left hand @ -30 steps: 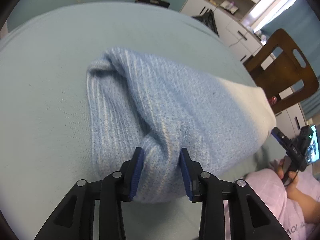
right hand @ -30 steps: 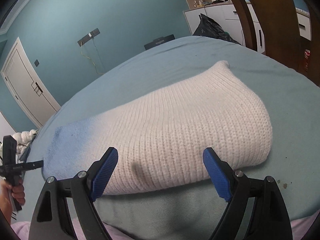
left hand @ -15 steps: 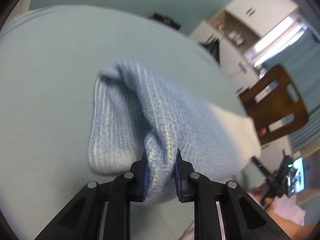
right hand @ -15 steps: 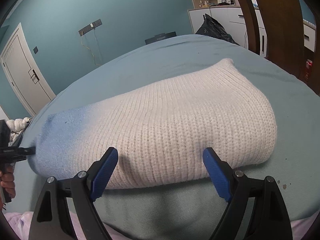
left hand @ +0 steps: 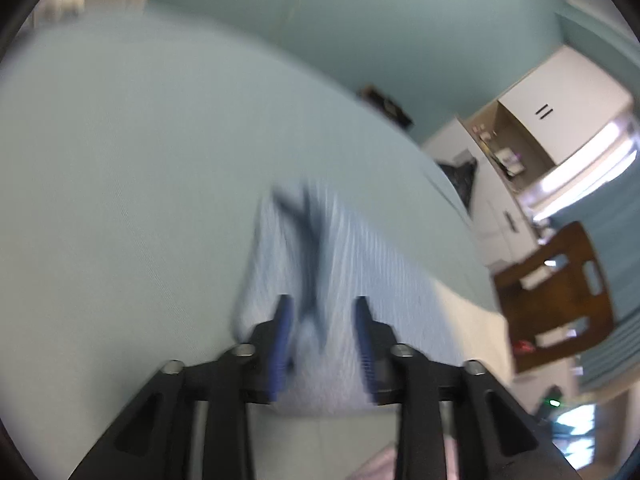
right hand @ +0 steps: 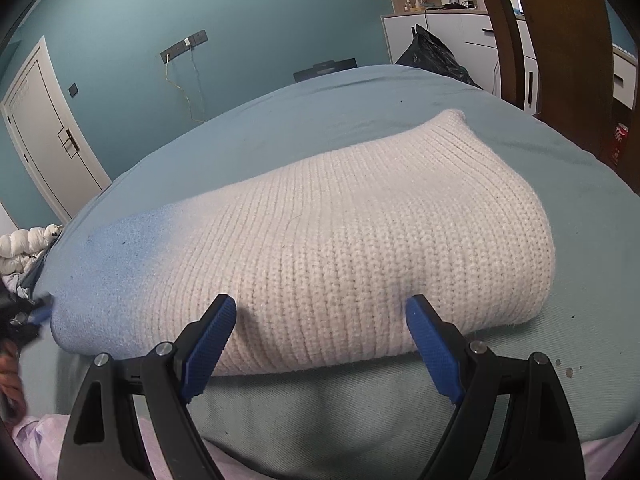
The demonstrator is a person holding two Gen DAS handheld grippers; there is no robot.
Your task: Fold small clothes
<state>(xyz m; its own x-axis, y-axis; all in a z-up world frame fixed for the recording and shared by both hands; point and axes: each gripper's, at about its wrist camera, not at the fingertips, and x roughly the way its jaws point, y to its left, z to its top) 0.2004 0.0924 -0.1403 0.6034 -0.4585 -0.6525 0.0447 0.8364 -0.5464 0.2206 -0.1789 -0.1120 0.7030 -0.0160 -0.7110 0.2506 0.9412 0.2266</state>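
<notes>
Left hand-held gripper [left hand: 322, 340] just let go, jaws opening around the knit sweater's [right hand: 360, 248] blue end; right hand-held gripper [right hand: 322, 344] gapes wide, holding nothing, at its white end on the bed [right hand: 592, 216].

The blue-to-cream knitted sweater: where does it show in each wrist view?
Left wrist: blue-to-cream knitted sweater at lower centre, blurred, its blue end between the left gripper jaws.
Right wrist: sweater across the middle, cream end right.
Shared landmark: brown wooden chair.

right tool [right hand: 320, 344]: black arms | blue ribbed pads | silver screws | clothing perhaps lilac
</notes>
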